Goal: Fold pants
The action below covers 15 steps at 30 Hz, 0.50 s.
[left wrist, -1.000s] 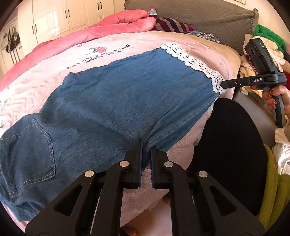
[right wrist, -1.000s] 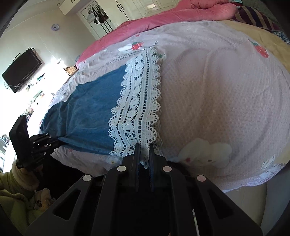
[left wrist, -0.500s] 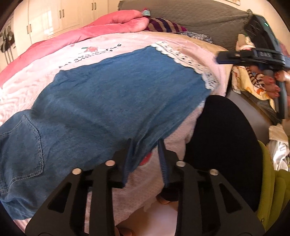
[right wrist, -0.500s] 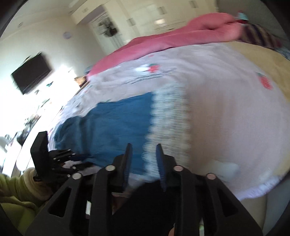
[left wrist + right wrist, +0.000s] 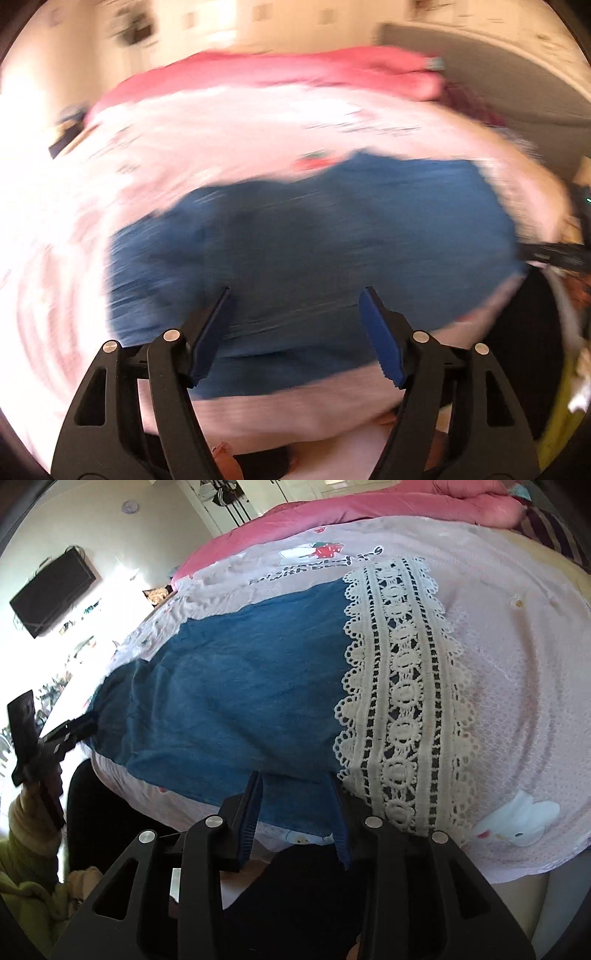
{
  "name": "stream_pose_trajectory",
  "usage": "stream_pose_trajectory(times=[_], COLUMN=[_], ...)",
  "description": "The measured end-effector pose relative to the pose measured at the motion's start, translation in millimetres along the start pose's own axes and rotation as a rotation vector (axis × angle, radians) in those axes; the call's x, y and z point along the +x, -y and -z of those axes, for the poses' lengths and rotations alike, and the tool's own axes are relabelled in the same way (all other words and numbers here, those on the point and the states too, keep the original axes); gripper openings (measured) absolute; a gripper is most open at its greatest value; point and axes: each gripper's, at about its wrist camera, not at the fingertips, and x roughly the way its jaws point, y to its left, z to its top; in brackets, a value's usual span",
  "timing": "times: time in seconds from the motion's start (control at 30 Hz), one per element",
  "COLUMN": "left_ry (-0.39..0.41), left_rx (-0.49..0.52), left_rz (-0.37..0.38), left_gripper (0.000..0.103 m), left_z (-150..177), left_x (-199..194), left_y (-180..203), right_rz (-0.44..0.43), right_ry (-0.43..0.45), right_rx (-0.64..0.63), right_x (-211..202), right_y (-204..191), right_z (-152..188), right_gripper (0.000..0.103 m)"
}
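Pants are lying flat on the bed, long axis running waist-left to lace hem-right between our two open, empty hand-held grippers—left, right—both poised at the near edge.

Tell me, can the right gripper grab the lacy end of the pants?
Probably yes. The right gripper is open, the lace hem lies flat just beside its fingers, and nothing covers it.
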Motion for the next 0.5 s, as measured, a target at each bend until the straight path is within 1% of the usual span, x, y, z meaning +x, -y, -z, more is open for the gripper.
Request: stream_pose_trajectory(times=[0.03, 0.07, 0.1, 0.13, 0.17, 0.2, 0.27, 0.3, 0.33, 0.4, 0.47, 0.5], left_ry=[-0.038, -0.047, -0.027, -0.008, 0.001, 0.012, 0.050, 0.076, 0.109, 0.134, 0.125, 0.118], left_rx=[-0.044, -0.088, -0.113, -0.111, -0.096, -0.094, -0.119, -0.125, -0.122, -0.105, -0.093, -0.093], left_rz=[-0.002, 0.058, 0.096, 0.098, 0.104, 0.107, 0.155, 0.178, 0.195, 0.173, 0.118, 0.112], left_gripper=[0.061, 0.061, 0.056, 0.053, 0.053, 0.053, 0.062, 0.067, 0.069, 0.071, 0.073, 0.073], left_z=[3.1, 6.1, 8.6, 10.6, 11.1, 10.7, 4.5, 1.0, -5.7, -14.7, -22.0, -23.3], left_x=[9.1, 13.1, 13.3, 12.6, 11.5, 9.5, -0.2, -5.7, -11.4, -11.0, -3.3, -0.2], left_y=[-14.9, -26.5, -33.5, -37.0, -37.3, -37.3, -37.2, -36.7, -34.3, -27.6, -23.5, -22.4], right_rz=[0.005, 0.013, 0.018, 0.015, 0.008, 0.001, -0.036, -0.073, -0.092, -0.110, -0.126, -0.145], right_ry=[-0.012, -0.022, -0.030, -0.021, 0.005, 0.022, 0.058, 0.060, 0.055, 0.033, 0.006, -0.022], right_rx=[-0.006, -0.005, -0.004, -0.016, -0.044, -0.065, -0.110, -0.128, -0.140, -0.174, -0.205, -0.212], right_x=[0.5, 0.0, -2.0, -7.0, -13.0, -15.6, -18.2, -14.3, -8.1, 9.5, 31.8, 47.1], right_y=[-3.5, -5.8, -8.6, -15.8, -25.4, -31.3, -51.4, -62.4, -71.5, -92.4, -113.6, -123.3], right_z=[-1.5, -3.2, -5.3, -10.6, -18.8, -26.0, -50.5, -66.2, -78.4, -104.3, -133.4, -151.2], right_gripper=[0.034, 0.039, 0.043, 0.054, 0.060, 0.061, 0.063, 0.063, 0.064, 0.064, 0.064, 0.064])
